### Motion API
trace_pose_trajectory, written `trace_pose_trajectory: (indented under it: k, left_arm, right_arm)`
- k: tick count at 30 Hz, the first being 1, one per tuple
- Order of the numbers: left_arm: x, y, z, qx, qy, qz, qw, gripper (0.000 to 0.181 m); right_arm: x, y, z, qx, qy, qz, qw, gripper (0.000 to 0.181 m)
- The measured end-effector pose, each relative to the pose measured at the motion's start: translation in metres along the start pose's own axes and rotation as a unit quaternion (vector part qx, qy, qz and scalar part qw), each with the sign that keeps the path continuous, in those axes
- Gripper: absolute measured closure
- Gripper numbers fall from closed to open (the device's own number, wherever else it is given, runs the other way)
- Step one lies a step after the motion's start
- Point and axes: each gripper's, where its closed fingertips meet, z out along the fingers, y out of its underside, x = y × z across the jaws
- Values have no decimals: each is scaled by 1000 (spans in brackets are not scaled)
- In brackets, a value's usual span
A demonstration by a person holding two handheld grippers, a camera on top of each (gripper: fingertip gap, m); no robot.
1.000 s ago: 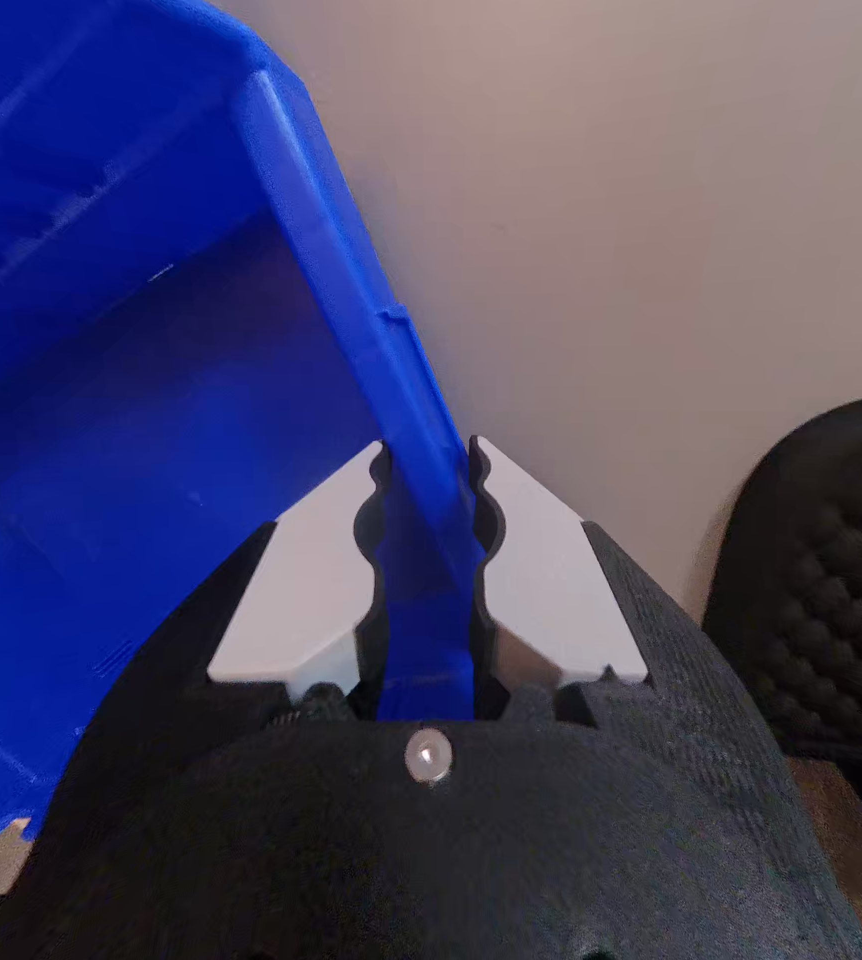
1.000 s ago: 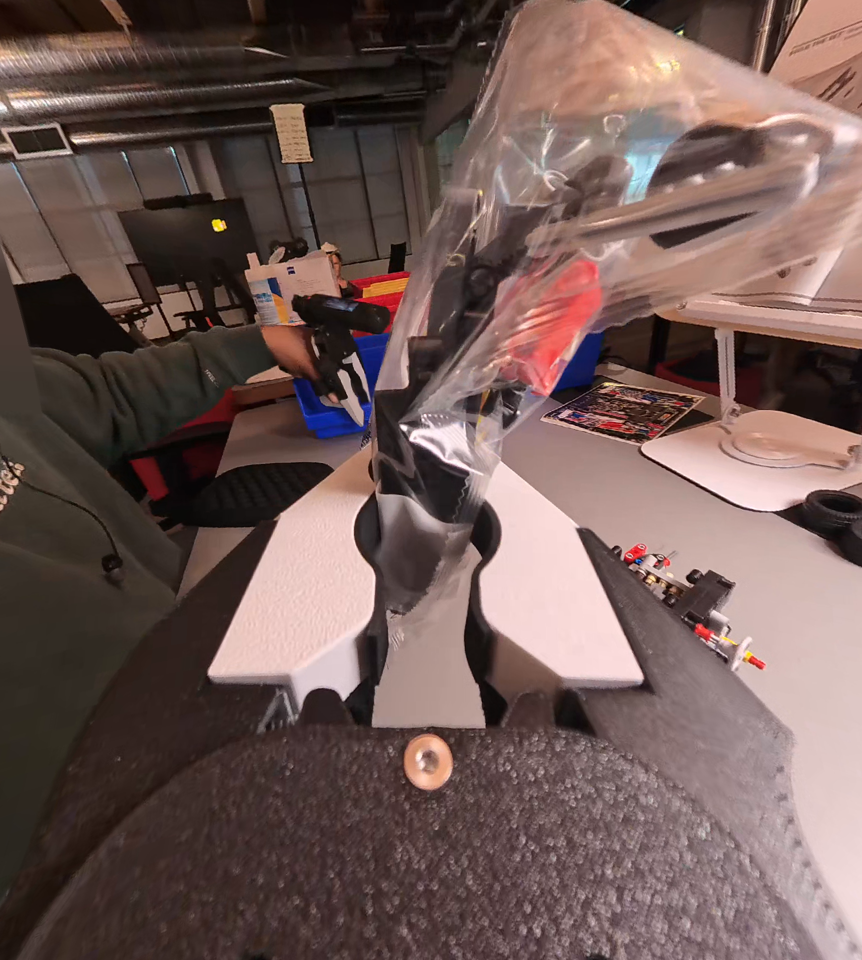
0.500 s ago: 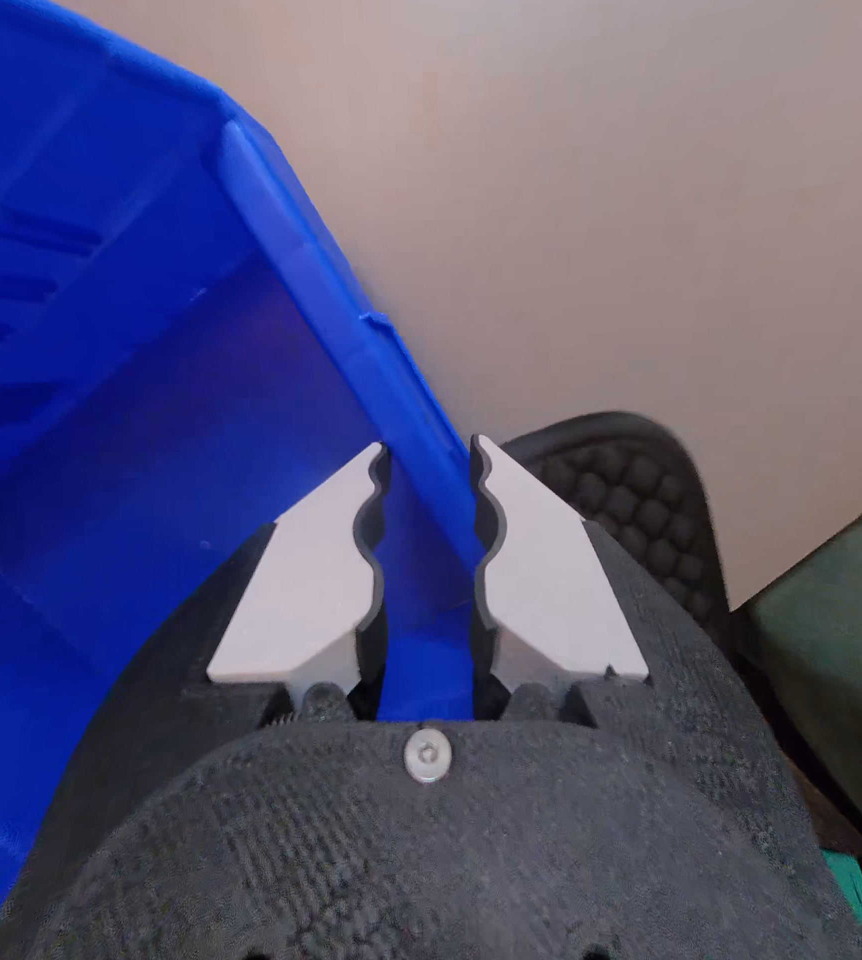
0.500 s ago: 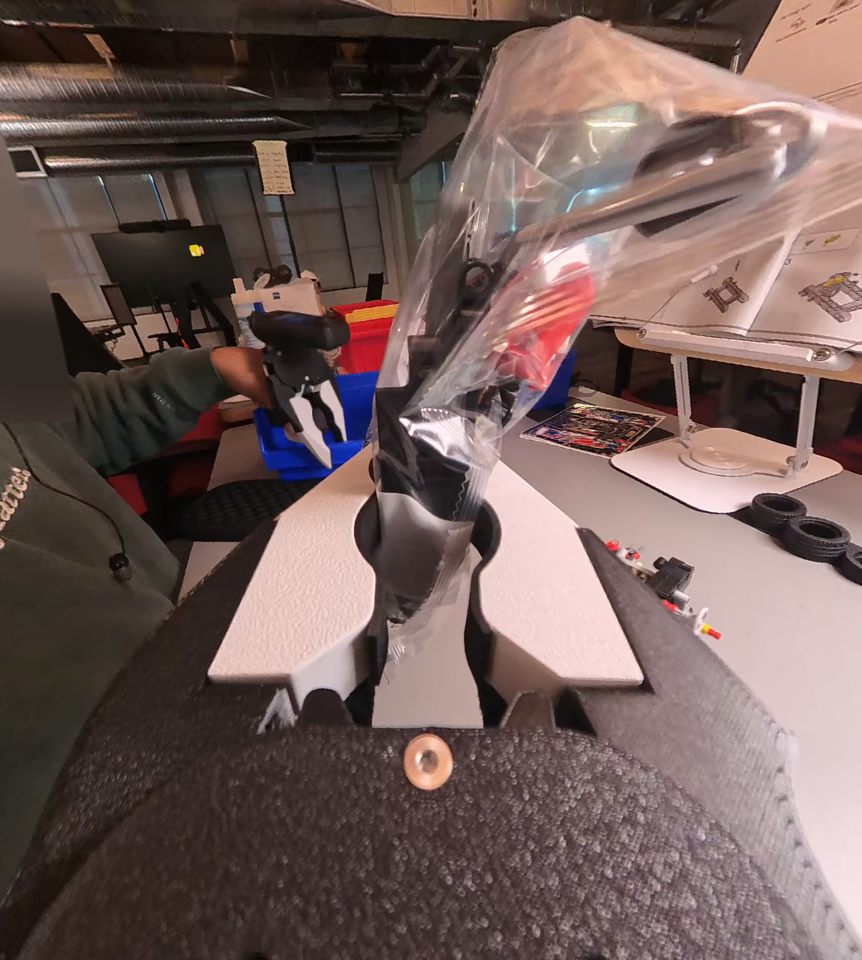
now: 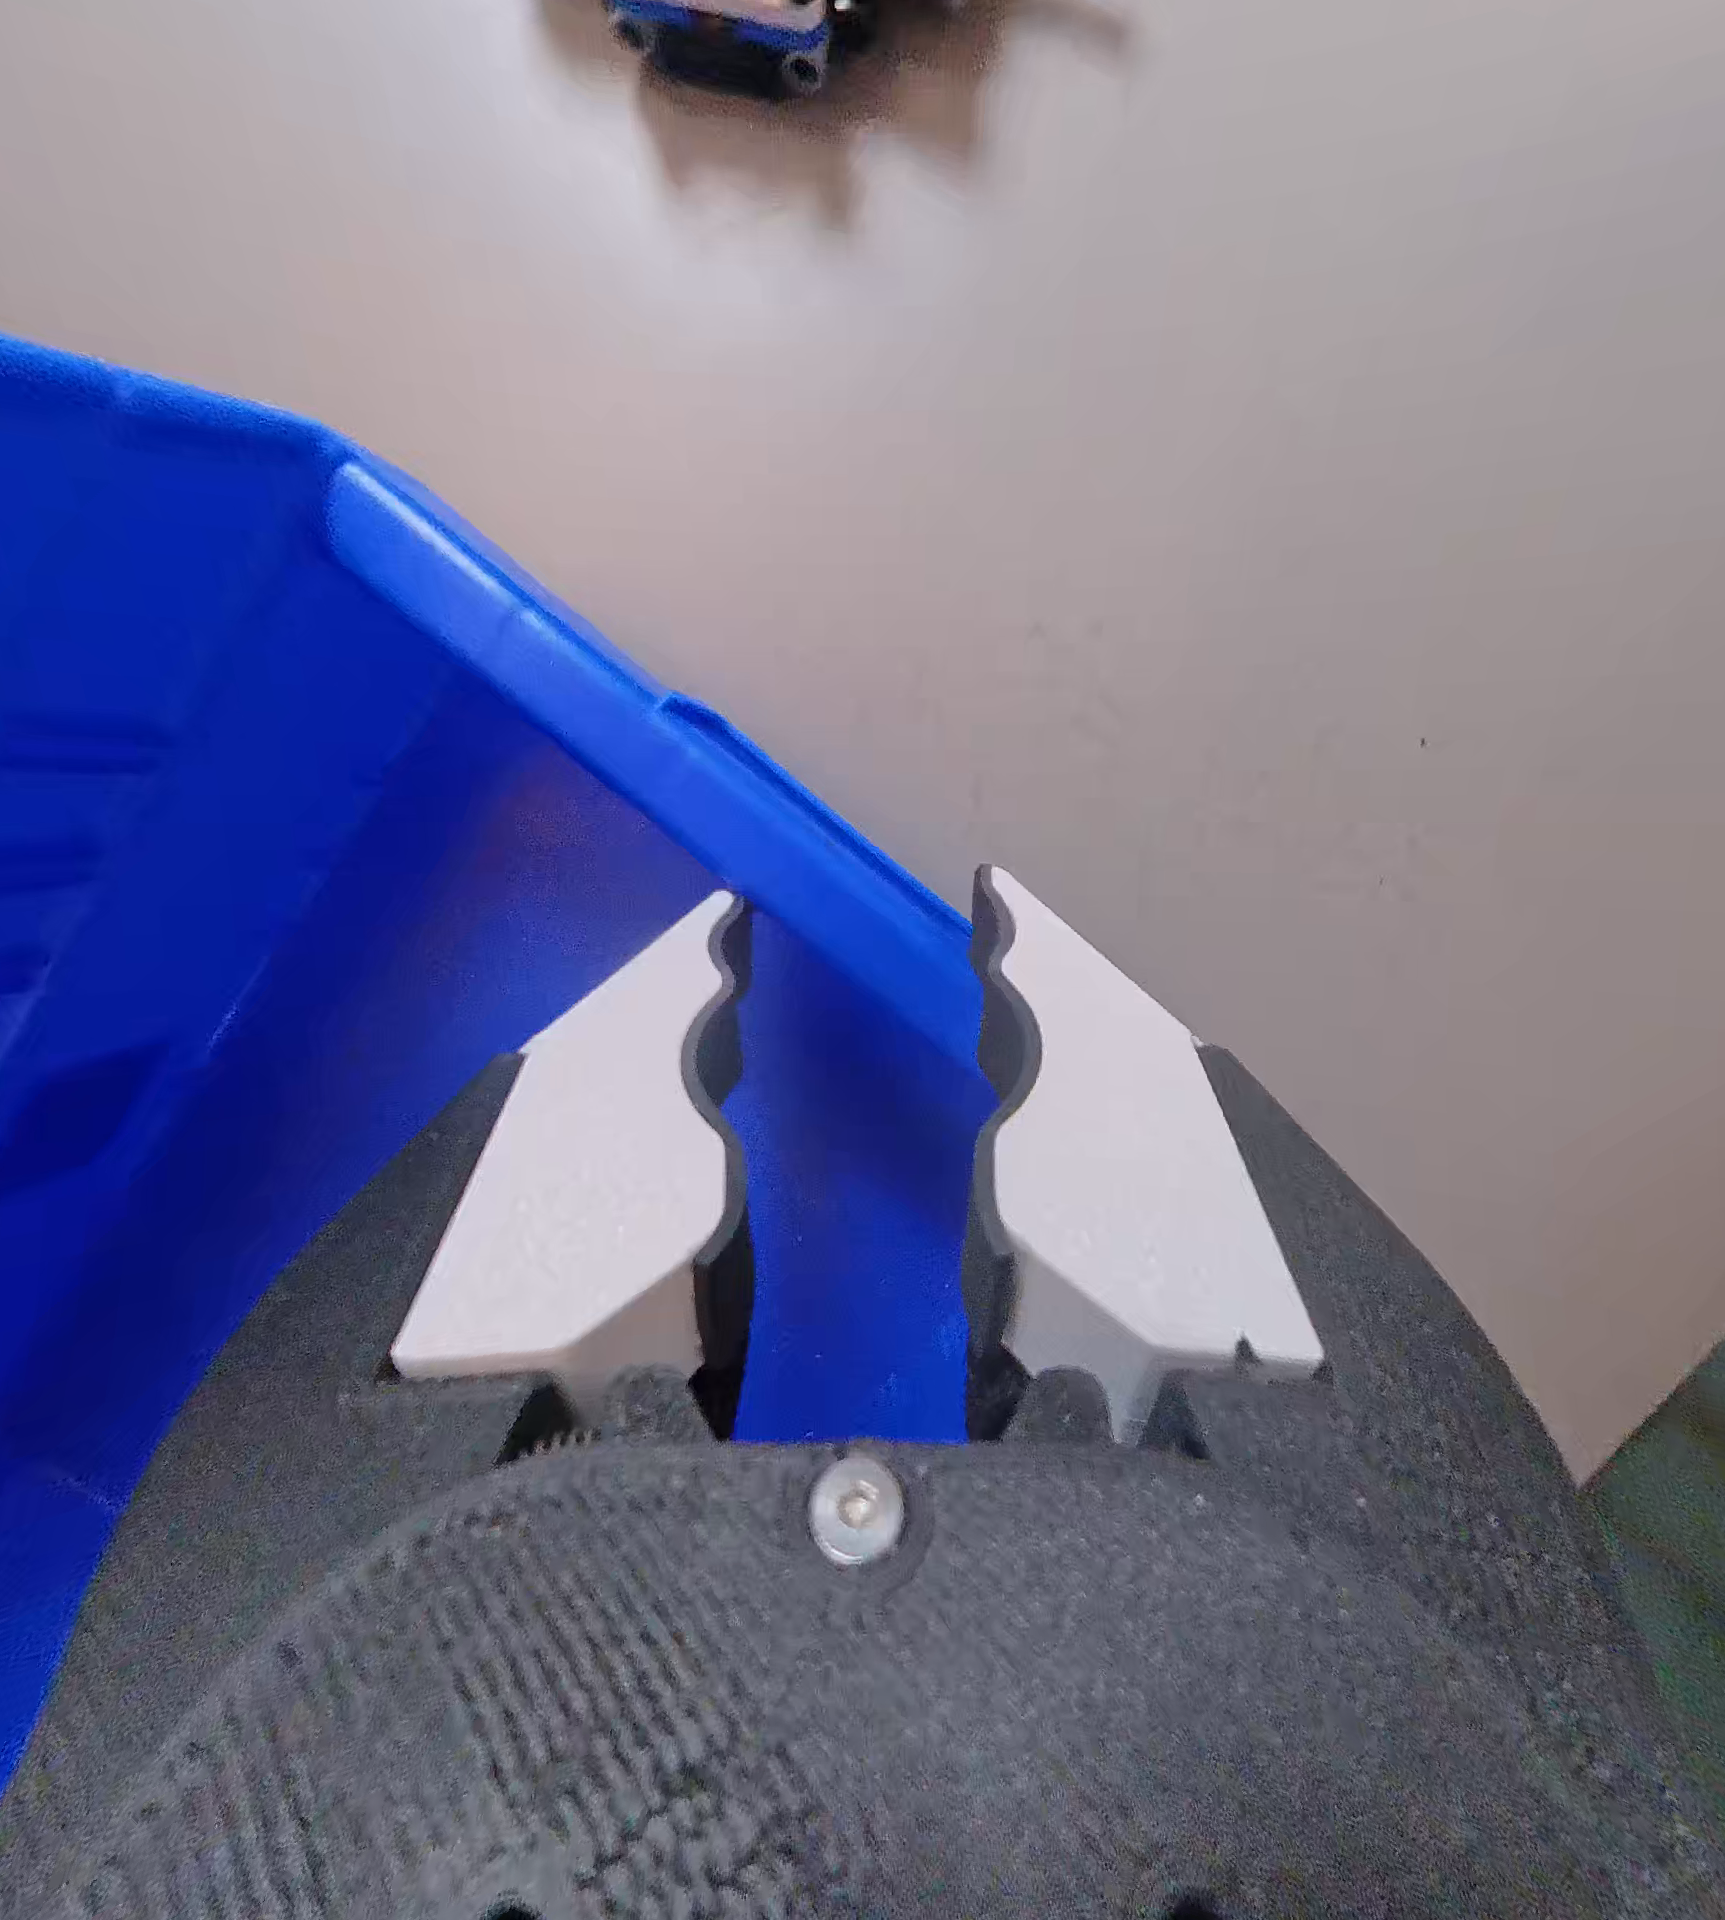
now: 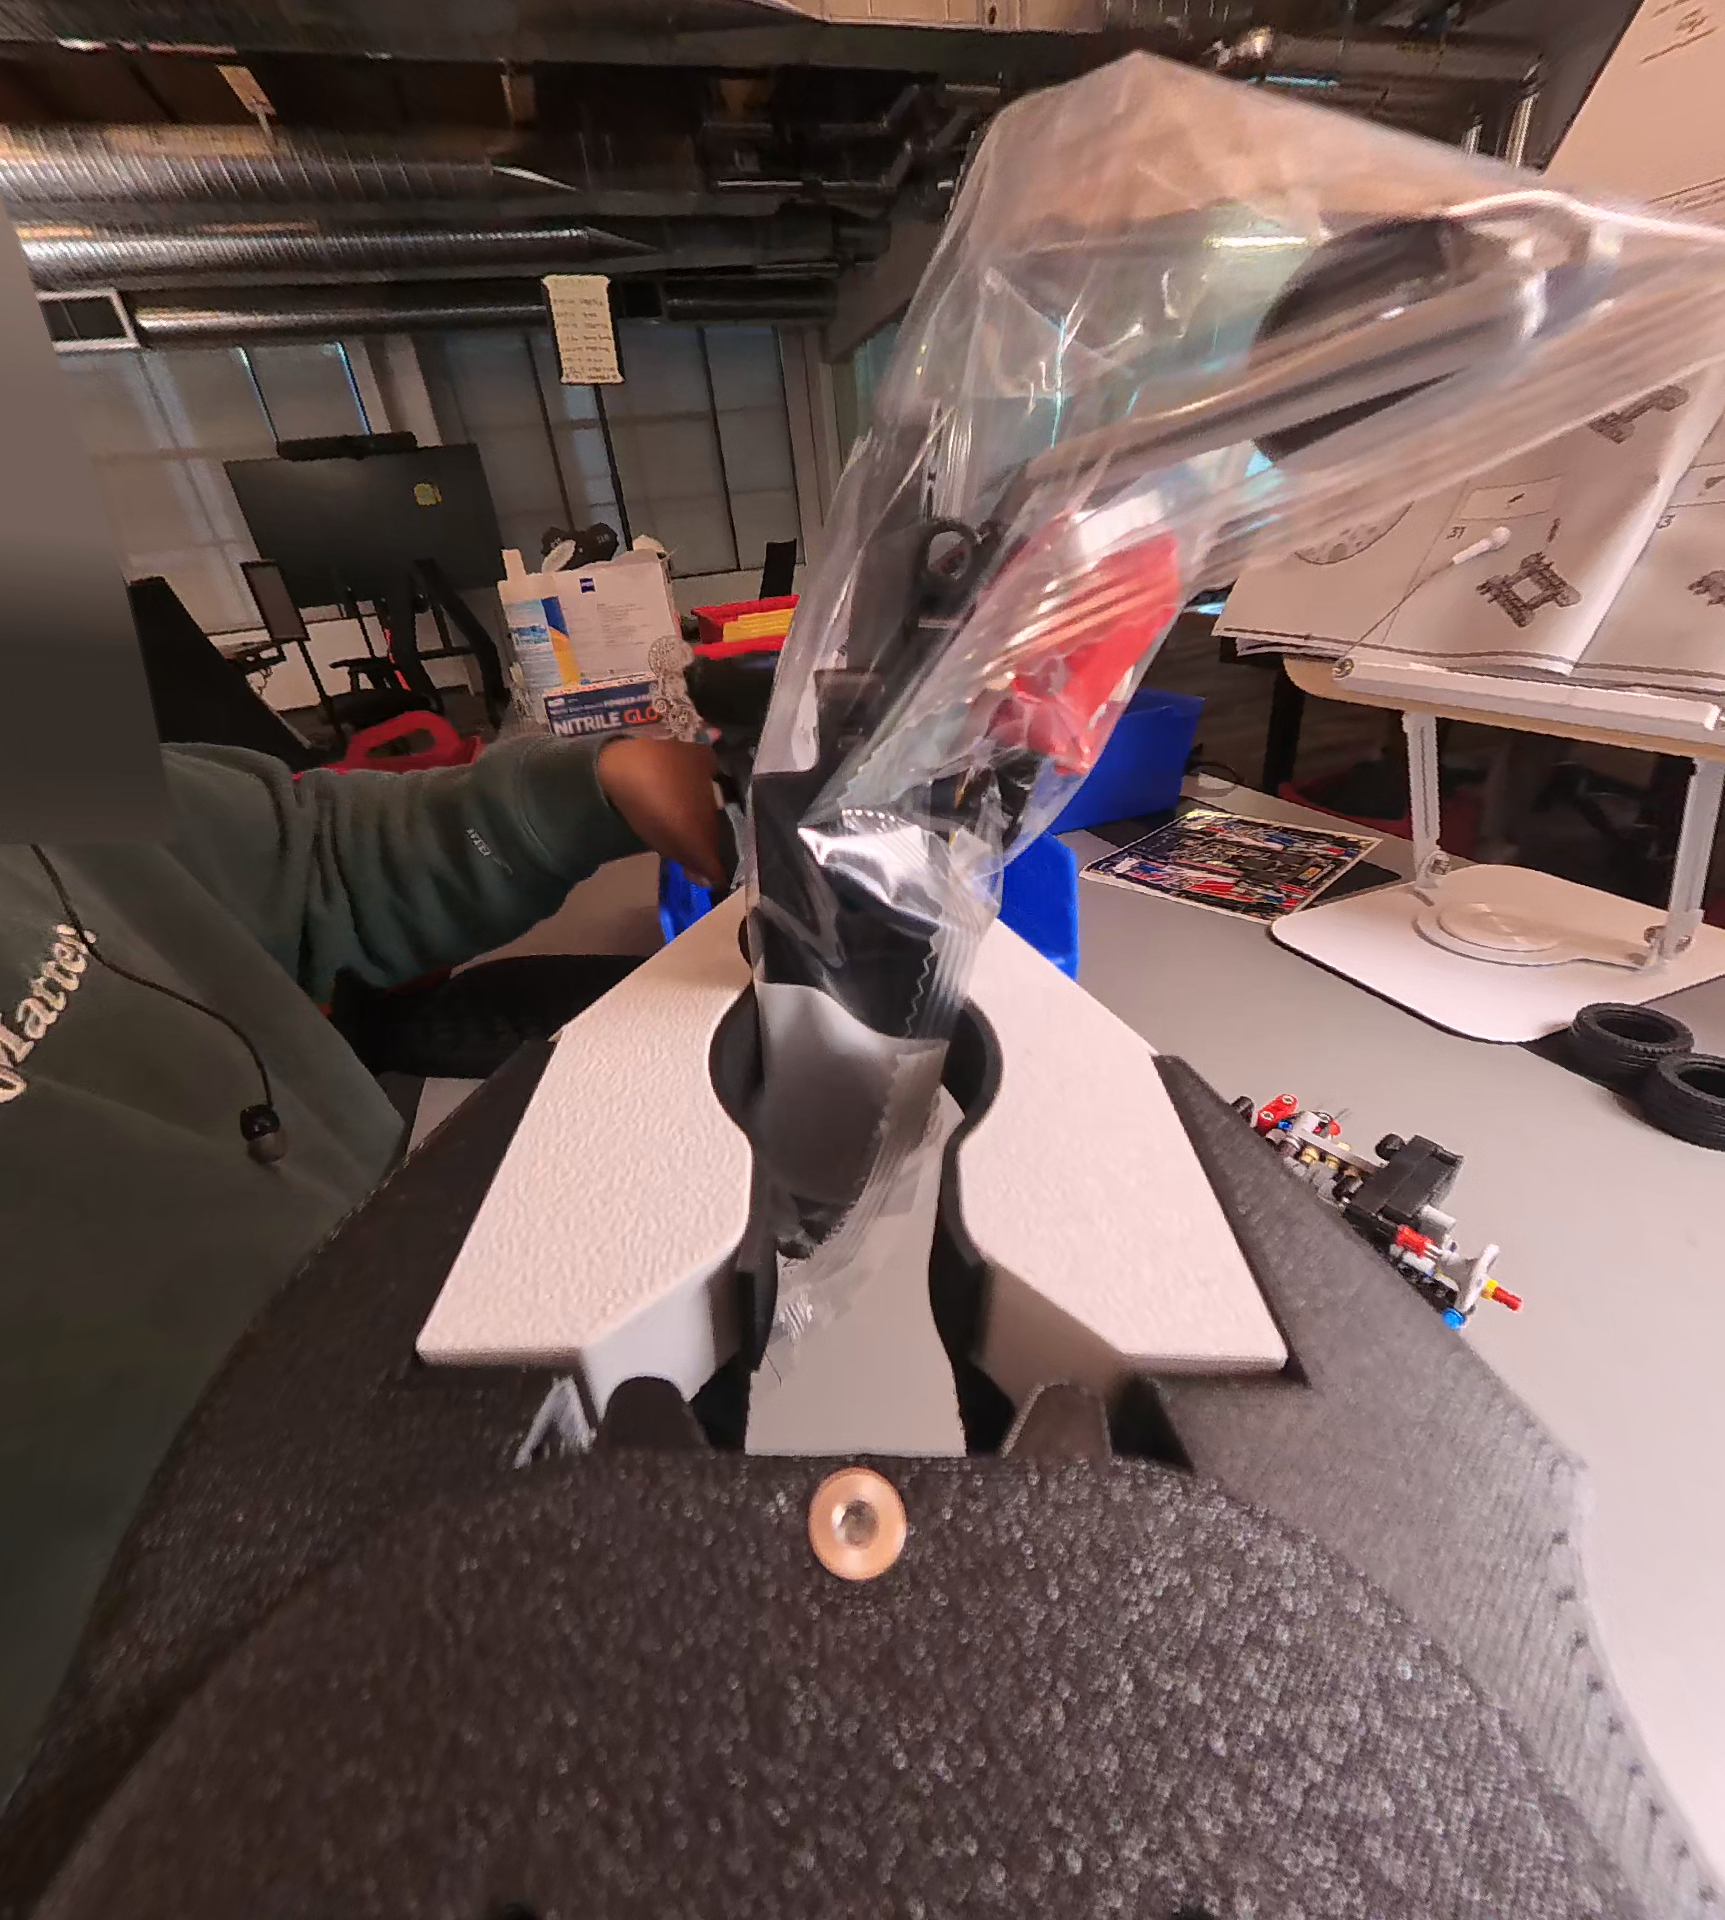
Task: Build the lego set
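Note:
My left gripper (image 5: 858, 894) is shut on the side wall of a blue plastic bin (image 5: 214, 831), which fills the left of the left wrist view; its inside looks empty. My right gripper (image 6: 858, 935) is shut on the lower end of a clear plastic bag (image 6: 1097, 499) that holds black and red lego parts, held upright above the table. A partly built lego assembly (image 6: 1388, 1184) lies on the grey table (image 6: 1668, 1455) to the right, and shows blurred in the left wrist view (image 5: 733, 42). The bag hides most of the left gripper in the right wrist view.
Black tyres (image 6: 1710, 1091) lie at the right. An open instruction booklet (image 6: 1564, 582) rests on a white stand (image 6: 1492, 935), with a sticker sheet (image 6: 1232, 862) beside it. The blue bin (image 6: 1040, 894) shows behind the bag. A person's green sleeve (image 6: 422, 862) reaches in from the left.
My left gripper has carried the blue bin in over the table, closer to my right gripper, and now sits behind the bag. My right gripper still holds the bag.

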Motion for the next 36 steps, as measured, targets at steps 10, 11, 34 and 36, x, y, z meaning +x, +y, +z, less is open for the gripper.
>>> trace_pose_trajectory:
  k: [10, 11, 34, 36]
  left_arm:
    - [-7, -58, -8, 87, -5, 45, 995, 138]
    - [-11, -54, -12, 88, -2, 44, 995, 138]
    - [115, 14, -103, 407, 189, -18, 893, 181]
    - [107, 15, -103, 413, 168, -32, 894, 181]
  right_arm:
    - [-3, 9, -10, -22, 20, 2, 1000, 155]
    - [-3, 12, -11, -26, 22, 3, 999, 155]
    - [-67, 104, 49, -219, -85, -65, 970, 155]
    - [-64, 102, 53, -218, -64, -74, 971, 155]
